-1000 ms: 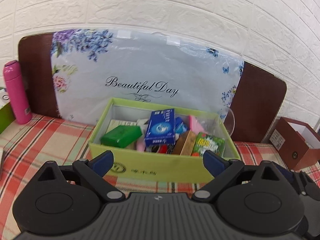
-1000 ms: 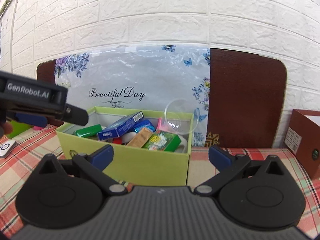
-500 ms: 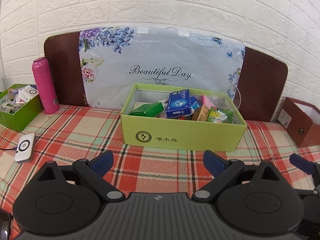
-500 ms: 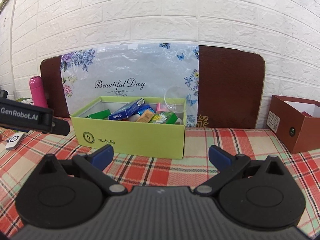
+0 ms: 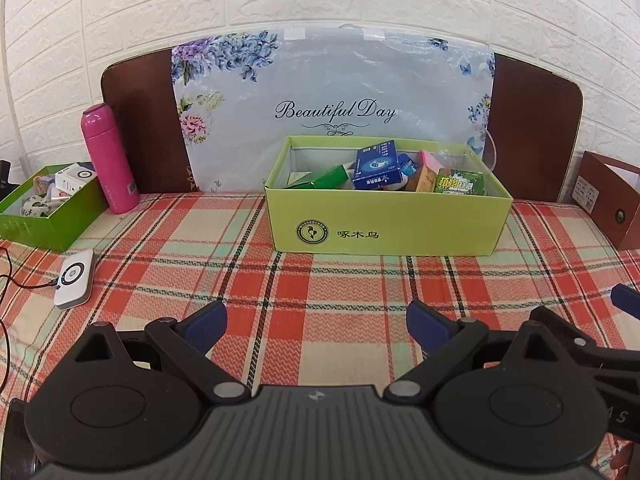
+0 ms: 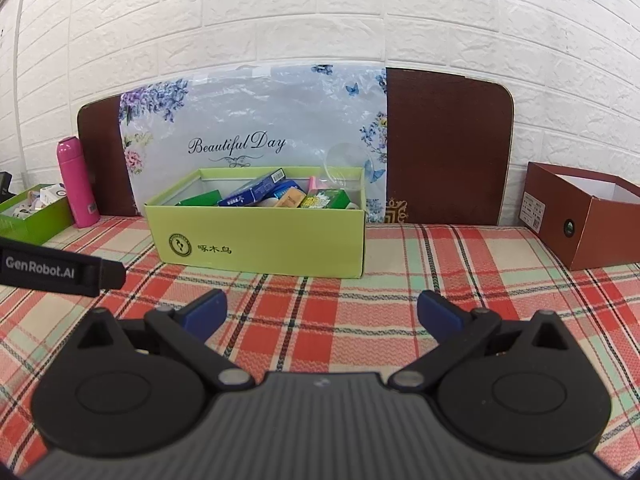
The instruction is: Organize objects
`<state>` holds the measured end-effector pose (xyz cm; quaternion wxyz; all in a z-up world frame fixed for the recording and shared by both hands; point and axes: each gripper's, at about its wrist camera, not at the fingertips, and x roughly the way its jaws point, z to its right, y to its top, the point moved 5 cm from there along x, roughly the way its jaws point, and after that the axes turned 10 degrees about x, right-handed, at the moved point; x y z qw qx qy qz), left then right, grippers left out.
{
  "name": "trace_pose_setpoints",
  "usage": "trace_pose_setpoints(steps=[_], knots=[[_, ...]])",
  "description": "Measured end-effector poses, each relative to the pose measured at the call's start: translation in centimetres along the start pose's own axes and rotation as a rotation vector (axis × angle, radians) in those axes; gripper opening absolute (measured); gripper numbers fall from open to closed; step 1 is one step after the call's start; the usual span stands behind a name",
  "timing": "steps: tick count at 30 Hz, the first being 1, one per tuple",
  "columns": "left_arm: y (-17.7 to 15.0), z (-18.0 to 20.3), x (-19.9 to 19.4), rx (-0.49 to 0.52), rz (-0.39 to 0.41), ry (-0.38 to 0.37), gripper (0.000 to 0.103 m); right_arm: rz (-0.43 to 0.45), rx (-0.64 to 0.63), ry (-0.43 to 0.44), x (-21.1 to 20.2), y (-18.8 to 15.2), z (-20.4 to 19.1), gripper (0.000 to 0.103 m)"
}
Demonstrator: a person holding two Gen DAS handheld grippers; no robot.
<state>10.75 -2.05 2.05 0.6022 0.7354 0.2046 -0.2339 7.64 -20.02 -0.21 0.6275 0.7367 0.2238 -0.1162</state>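
We have drawn both grippers back from the yellow-green box [image 5: 384,224]: a second ago it filled the lower half of each wrist view, and now it sits well ahead of us across a wide stretch of plaid tablecloth [image 5: 280,280]. The left gripper [image 5: 316,322] and the right gripper [image 6: 320,312] both have their fingers spread wide with nothing between them. We take this retreat to mean the box is packed and the job is at or near its end (though nothing here tells us for certain).

The task's things lie inside that box, straight ahead of the left gripper and slightly left of the right one. We count one blue carton [image 5: 378,166] propped upright, one dark green carton [image 5: 320,178] lying to its left, one green printed pack [image 5: 460,182] at the right end, and one tan box [image 5: 422,176] between; a pink item and a clear plastic cup [image 6: 344,164] sit at the far right corner. More is hidden beneath.

Around it we count three open boxes in all: the yellow-green one, one green box [image 5: 48,224] far to our left, one brown box [image 6: 592,220] far right. There is one pink flask [image 5: 108,160] and one white device [image 5: 75,278] on a cable.
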Motion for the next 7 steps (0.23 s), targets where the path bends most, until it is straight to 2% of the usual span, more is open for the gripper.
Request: trace_pose_setpoints(steps=[7], knots=[[-0.42, 0.41, -0.16, 0.004, 0.009, -0.025, 0.099, -0.006, 0.012, 0.003, -0.27, -0.28, 0.07, 0.103]])
